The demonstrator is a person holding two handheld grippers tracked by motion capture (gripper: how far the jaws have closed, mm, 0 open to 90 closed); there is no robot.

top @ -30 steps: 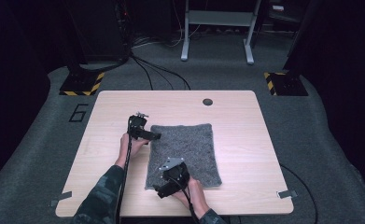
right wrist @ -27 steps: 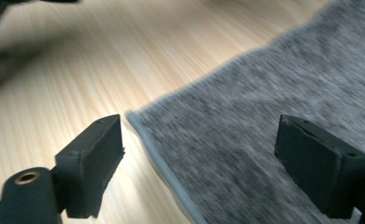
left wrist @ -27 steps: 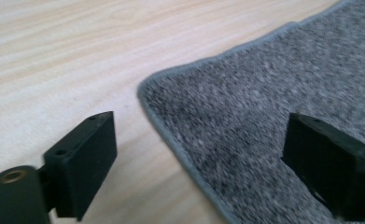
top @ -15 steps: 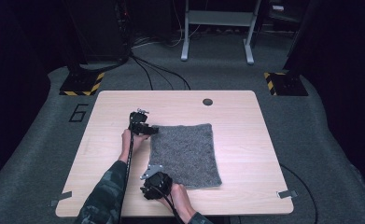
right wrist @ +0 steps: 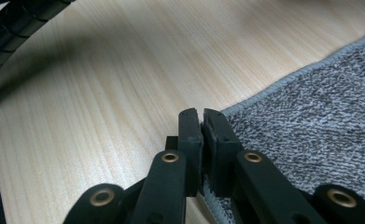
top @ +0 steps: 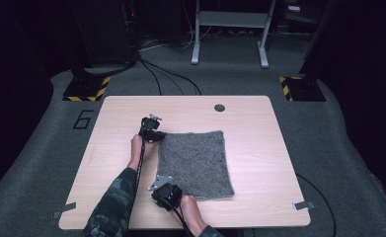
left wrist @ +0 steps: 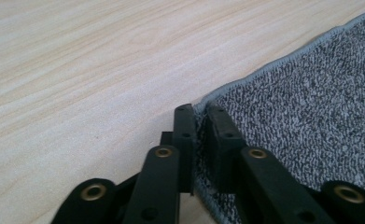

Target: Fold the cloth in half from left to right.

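In the left gripper view, the left gripper [left wrist: 199, 116] has its two black jaws pressed together on the stitched edge of a grey cloth [left wrist: 311, 107], right at a corner of it, with a thin fold of fabric pinched between them. In the right gripper view, the right gripper [right wrist: 201, 122] is closed in the same way on another corner of the cloth [right wrist: 320, 126]; the hemmed edge runs into the narrow slit between the jaws, though how much fabric is caught there is hard to make out.

From the high view, the left gripper [top: 151, 129] sits at the far left corner of the cloth [top: 194, 163], and the right gripper [top: 165, 190] sits at the near left corner, its grey three-cornered plate on top. Both hold the same left edge. The cloth lies flat and roughly square on the light wooden bench [top: 259, 143], a little left of its middle. The person's left forearm, in a camouflage sleeve [top: 112, 207], reaches in from the bottom edge, and the right hand [top: 189, 212] grips its tool near the bench's front edge.

A small dark round mark [top: 219, 107] shows on the bench near its far edge, well apart from the cloth. Black cables [top: 166, 79] trail across the grey floor beyond the bench.
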